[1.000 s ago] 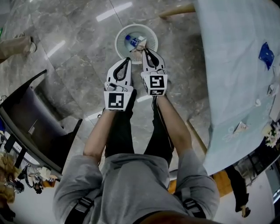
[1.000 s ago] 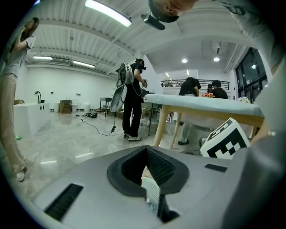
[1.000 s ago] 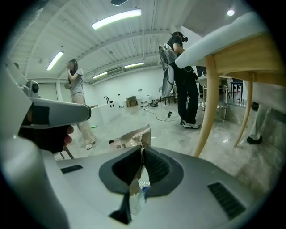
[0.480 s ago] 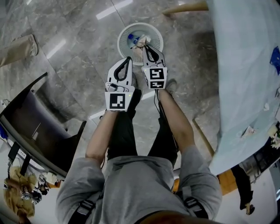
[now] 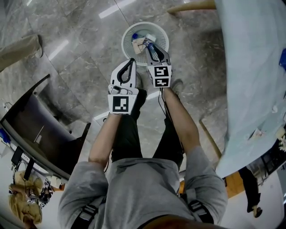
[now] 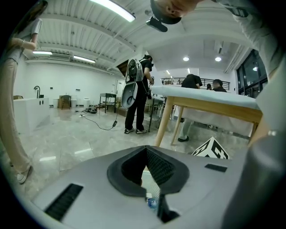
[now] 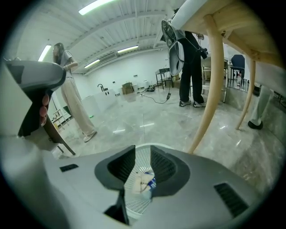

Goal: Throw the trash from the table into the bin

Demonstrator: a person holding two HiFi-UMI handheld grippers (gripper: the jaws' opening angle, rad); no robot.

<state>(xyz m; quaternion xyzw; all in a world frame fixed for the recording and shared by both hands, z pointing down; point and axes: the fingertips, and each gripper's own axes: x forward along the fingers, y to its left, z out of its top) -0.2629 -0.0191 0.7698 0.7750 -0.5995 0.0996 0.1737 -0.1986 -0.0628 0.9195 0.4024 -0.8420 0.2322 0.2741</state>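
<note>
A white mesh bin [image 5: 126, 37] stands on the marble floor in front of my feet. It holds a blue-capped bottle [image 5: 135, 36] and a crumpled paper wrapper [image 5: 140, 44]. My right gripper [image 5: 152, 48] hangs over the bin's near rim. Its jaws have just been opening and stand open. In the right gripper view the wrapper [image 7: 142, 182] shows blurred in the gap, down in the bin [image 7: 136, 203] and clear of both pads. My left gripper [image 5: 129, 62] is shut and empty, just short of the bin; the bottle [image 6: 152, 204] shows below its tips.
A table under a pale blue cloth [image 5: 250, 67] fills the right side, with small scraps [image 5: 257, 133] near its edge and a wooden leg [image 5: 187, 6] beyond the bin. A dark chair [image 5: 35, 129] stands at the left. A bystander's trouser leg [image 5: 18, 49] is at the far left.
My right gripper has sunk toward the bin and its jaws have parted. The wrapper that was at its tips now lies in the bin. The left gripper has dropped slightly.
</note>
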